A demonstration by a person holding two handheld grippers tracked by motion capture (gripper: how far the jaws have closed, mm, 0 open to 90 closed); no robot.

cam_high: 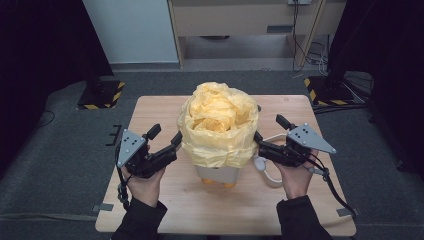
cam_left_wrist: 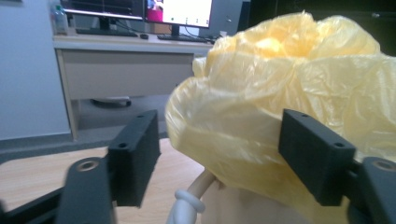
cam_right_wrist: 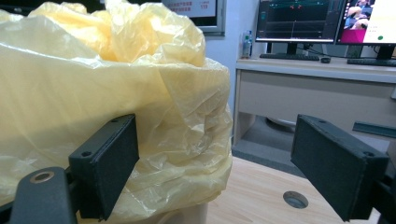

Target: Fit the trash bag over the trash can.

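With both the left gripper [cam_high: 176, 141] and right gripper [cam_high: 258, 140] spread, we'd pinch the thin, slippery yellow bag [cam_high: 218, 125] at its folded-over hem.

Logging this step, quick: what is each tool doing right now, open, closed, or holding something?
Left tool: open, beside the yellow bag, holding nothing.
Right tool: open, beside the bag's other side, holding nothing.
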